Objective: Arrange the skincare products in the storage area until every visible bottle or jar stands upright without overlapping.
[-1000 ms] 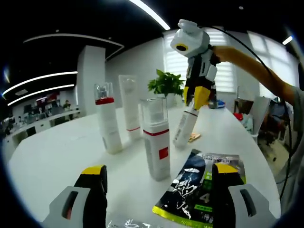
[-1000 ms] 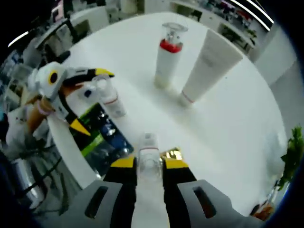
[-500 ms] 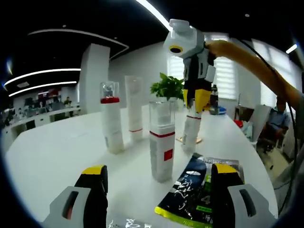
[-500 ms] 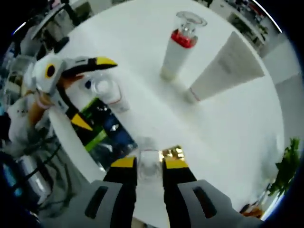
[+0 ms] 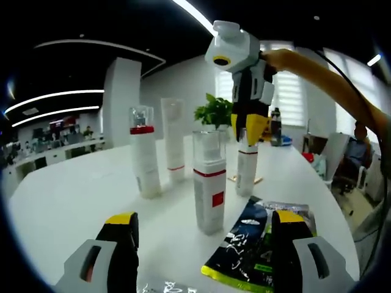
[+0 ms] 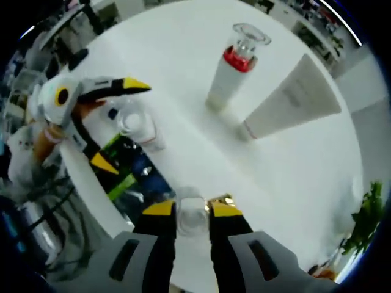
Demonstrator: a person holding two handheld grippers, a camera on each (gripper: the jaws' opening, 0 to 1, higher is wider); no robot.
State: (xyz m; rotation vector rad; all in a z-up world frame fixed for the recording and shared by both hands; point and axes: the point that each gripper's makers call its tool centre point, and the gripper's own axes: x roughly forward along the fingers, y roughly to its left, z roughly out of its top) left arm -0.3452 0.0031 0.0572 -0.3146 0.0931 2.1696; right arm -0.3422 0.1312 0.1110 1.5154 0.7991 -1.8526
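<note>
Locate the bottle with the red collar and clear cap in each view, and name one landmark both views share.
Left gripper view: the red-collared bottle stands upright left of centre, beside the white tube.
Right gripper view: the same bottle is near the top, seen from above, left of the tube.
Shared landmark: the dark sachet, lying flat on the white table.

You see a white table. On it, the near bottle is white with a red band, a red square and a clear cap. The far-left bottle is white with a red collar. The tube is white with a red line. The sachet is dark blue-black, green-edged. Your right gripper has yellow tips.
</note>
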